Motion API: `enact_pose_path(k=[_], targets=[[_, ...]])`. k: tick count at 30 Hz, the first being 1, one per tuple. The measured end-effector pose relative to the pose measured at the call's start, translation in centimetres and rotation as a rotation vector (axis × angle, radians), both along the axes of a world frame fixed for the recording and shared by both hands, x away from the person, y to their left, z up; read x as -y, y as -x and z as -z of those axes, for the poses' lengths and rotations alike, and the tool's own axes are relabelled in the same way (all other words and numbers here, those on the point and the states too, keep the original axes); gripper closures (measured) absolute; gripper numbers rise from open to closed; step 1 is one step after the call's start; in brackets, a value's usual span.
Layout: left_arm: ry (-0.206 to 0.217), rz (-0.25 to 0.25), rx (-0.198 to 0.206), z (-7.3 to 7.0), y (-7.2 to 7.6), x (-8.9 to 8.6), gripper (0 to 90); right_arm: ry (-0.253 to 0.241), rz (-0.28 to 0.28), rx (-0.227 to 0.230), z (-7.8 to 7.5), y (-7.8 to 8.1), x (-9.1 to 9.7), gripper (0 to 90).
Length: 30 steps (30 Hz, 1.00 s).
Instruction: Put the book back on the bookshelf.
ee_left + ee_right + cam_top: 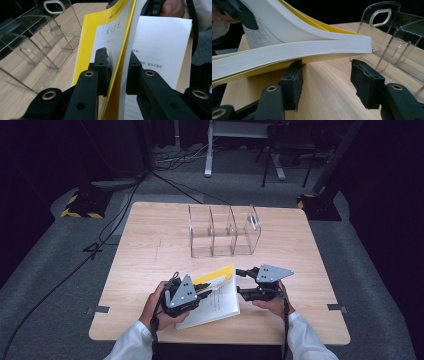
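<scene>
A thick book with a yellow cover (220, 306) lies open on the wooden table (150, 250) near its front edge. My left gripper (206, 289) comes in from the book's left, shut on the front cover (90, 37) and a few pages, which stand lifted off the block; the jaws (117, 58) hold them from either side. The printed white page (160, 45) lies flat beneath. My right gripper (241, 282) stands open at the book's right edge. Its jaws (328, 72) are apart over bare wood, just in front of the page block (287, 52).
A clear plastic organiser (225, 230) with three upright compartments and a handle cut-out (382, 17) stands at the table's middle back. Beyond the table are a grey floor, cables and stand feet (82, 205).
</scene>
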State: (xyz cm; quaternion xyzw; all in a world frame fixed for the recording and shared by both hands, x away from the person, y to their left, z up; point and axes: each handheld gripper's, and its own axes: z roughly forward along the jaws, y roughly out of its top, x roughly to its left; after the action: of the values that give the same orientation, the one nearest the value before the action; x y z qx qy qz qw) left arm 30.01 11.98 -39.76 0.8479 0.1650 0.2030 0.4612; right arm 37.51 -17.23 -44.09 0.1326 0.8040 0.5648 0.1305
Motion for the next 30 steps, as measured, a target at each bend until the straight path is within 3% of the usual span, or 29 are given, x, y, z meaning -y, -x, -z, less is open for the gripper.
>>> enact_pose_path(k=[5,7,10,11,14,16,18,20,22,30], targets=[[-0.004,-0.037,-0.013,1.3,0.5,-0.9,72.1,0.034,-0.011,0.026,-0.2,0.8,-1.5,43.6],[0.01,-0.054,-0.056,1.9,0.3,-1.4,71.3,0.032,-0.022,0.026,-0.1,1.1,-2.2,43.1],[-0.017,-0.073,-0.01,2.7,0.9,-1.4,73.6,0.038,-0.02,0.03,-0.2,1.3,-3.0,43.0],[-0.022,-0.073,-0.015,2.6,0.9,-1.4,74.1,0.035,-0.02,0.03,-0.1,1.2,-3.2,42.9],[0.013,-0.064,-0.041,2.7,0.4,-1.5,75.5,0.024,-0.01,0.019,0.0,1.2,-3.3,42.9],[0.016,-0.065,-0.031,2.6,0.3,-1.4,75.9,0.027,0.001,0.025,-0.1,1.3,-3.2,42.9],[0.045,-0.054,-0.012,2.4,0.2,-1.1,76.7,0.014,0.006,0.026,-0.2,1.4,-3.1,42.9],[0.11,-0.018,-0.005,1.9,-0.1,-0.4,77.6,-0.011,0.015,0.024,-0.6,1.4,-2.6,42.9],[0.123,-0.006,-0.003,1.7,-0.2,-0.2,77.7,-0.038,0.021,0.03,-1.2,1.6,-2.1,42.9],[0.261,0.084,0.004,0.0,-2.0,2.2,77.8,-0.081,0.083,0.115,-4.3,2.7,0.6,43.1]])
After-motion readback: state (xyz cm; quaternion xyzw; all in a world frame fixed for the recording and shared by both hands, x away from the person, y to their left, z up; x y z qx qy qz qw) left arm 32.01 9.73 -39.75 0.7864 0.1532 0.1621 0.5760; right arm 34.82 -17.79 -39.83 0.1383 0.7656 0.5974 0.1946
